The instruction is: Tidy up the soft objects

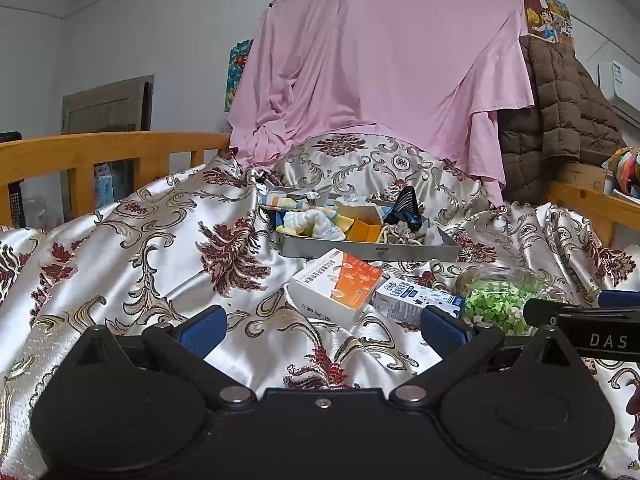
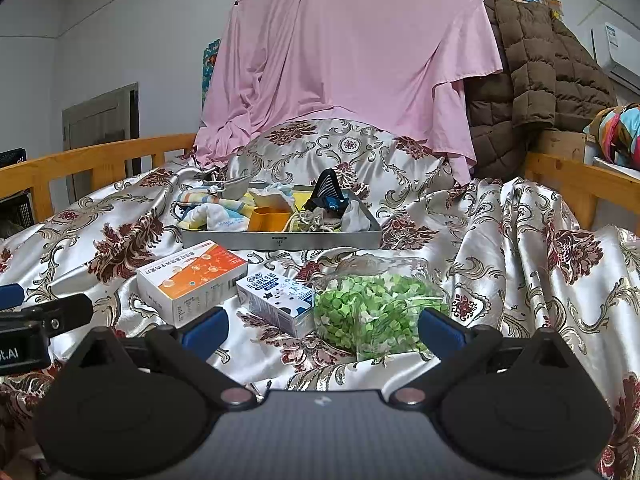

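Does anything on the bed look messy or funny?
Yes. The metal tray is heaped with crumpled cloths, some spilling over its left rim. In front, the orange box and milk carton lie askew on the rumpled bedspread.

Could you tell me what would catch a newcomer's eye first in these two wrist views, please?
Probably the big pink sheet draped at the back of the bed, above the shiny floral bedspread. Next, the grey tray in the middle, heaped with small cloths and a blue striped fish toy. In front of it lie an orange-and-white box, a small milk carton and a clear bag of green bits, between the open right gripper fingers.
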A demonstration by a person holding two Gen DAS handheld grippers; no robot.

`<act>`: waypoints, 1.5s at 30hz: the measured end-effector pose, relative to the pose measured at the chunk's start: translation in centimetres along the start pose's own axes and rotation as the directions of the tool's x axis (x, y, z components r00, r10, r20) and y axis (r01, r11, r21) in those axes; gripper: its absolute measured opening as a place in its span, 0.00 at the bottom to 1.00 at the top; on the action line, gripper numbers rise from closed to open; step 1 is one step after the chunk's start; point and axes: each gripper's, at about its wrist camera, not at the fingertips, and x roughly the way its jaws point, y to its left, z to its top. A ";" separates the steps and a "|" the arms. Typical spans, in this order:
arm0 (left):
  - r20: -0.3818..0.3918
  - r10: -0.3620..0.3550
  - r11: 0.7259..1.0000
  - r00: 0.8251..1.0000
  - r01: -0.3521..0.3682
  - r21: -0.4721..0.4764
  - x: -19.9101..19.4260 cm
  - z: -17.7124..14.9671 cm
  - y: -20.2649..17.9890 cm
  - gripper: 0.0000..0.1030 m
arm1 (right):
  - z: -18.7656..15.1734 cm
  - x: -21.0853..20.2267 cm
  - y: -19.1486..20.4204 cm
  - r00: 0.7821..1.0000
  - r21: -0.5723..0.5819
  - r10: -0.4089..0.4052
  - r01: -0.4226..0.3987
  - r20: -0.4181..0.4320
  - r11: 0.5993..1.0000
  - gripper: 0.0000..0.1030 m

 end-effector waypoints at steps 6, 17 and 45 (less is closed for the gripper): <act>0.004 -0.009 1.000 1.000 0.009 0.006 0.0 -0.1 0.0 0.99 | 0.0 0.0 0.1 1.000 -0.007 -0.004 0.004 0.002 1.000 1.00; -0.004 -0.004 1.000 1.000 0.004 0.005 -0.1 -0.1 0.0 0.99 | 0.0 0.0 -0.3 1.000 -0.014 -0.002 0.002 0.004 1.000 1.00; -0.059 0.024 1.000 0.998 -0.024 -0.009 0.4 0.2 0.3 0.99 | 0.0 0.0 -0.7 1.000 -0.024 -0.007 0.007 0.003 1.000 1.00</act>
